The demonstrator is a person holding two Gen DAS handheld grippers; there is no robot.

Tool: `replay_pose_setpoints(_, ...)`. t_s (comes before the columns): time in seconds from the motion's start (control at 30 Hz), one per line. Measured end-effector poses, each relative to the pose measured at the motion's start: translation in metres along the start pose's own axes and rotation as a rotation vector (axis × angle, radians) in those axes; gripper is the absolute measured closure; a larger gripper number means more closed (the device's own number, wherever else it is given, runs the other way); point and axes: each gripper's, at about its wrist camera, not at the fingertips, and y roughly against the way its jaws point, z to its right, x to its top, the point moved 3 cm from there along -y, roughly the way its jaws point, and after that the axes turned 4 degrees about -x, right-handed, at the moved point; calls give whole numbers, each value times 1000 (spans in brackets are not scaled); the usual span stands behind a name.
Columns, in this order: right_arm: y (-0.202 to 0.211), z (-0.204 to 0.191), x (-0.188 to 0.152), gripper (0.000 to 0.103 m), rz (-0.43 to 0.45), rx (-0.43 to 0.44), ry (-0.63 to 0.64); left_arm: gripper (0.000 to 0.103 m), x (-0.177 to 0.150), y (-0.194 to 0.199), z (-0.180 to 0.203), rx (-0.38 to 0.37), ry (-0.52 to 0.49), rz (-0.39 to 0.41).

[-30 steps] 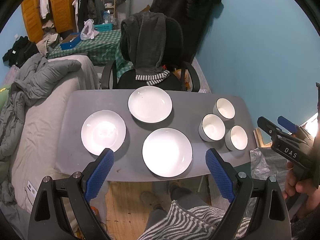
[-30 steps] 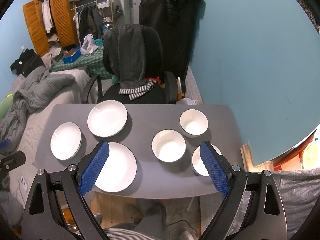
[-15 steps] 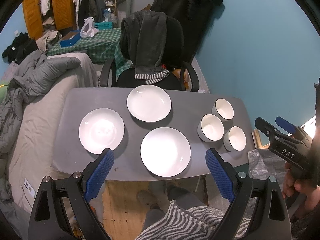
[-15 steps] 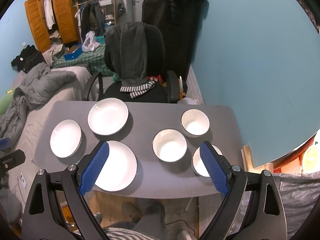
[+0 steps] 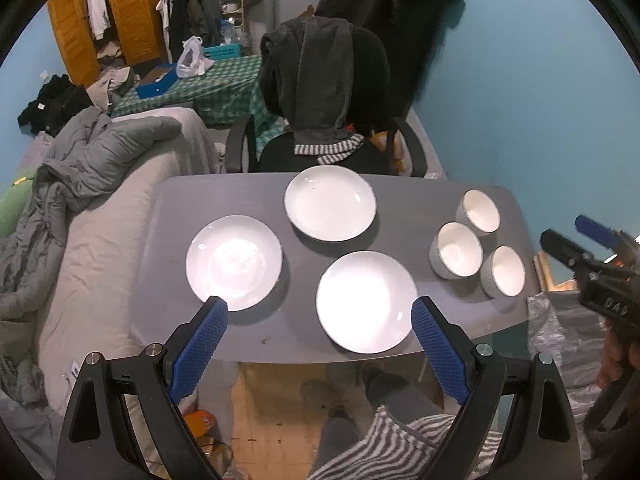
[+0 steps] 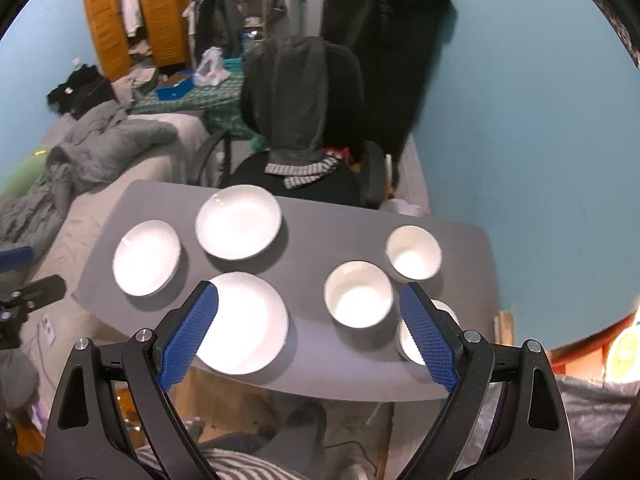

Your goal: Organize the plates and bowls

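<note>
Three white plates lie on a grey table (image 5: 296, 236): a left plate (image 5: 234, 262), a far plate (image 5: 330, 203) and a near plate (image 5: 366, 301). Three white bowls cluster at the right: a far bowl (image 5: 479, 211), a middle bowl (image 5: 456, 250) and a near bowl (image 5: 503, 271). My left gripper (image 5: 319, 320) hovers open above the table's near edge, empty. My right gripper (image 6: 309, 304) is open too, empty, high over the near plate (image 6: 244, 322) and the middle bowl (image 6: 358, 300); its right finger (image 6: 426, 340) hides part of the near bowl (image 6: 408, 346).
A black office chair (image 5: 332, 92) draped with a dark hoodie stands behind the table. A bed with a grey duvet (image 5: 80, 168) runs along the left. The blue wall (image 5: 520, 100) is at the right. A person's striped sleeve (image 5: 384, 448) and feet show below the table edge.
Both grippers stay open and empty. The left view shifted slightly, the table sliding a little right. The right gripper swung so the table now appears tilted and closer.
</note>
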Motion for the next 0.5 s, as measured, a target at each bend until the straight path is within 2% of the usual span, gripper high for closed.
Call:
replay_pose_setpoints(0.17,-12,-4,5,12,-2,7,36,9,-8,-4,-11,42,9,1)
replay_pose_setpoints(0.5,-58,-21,0,12,-93,56,105,9,-21,-26,-23,35,-6,-43)
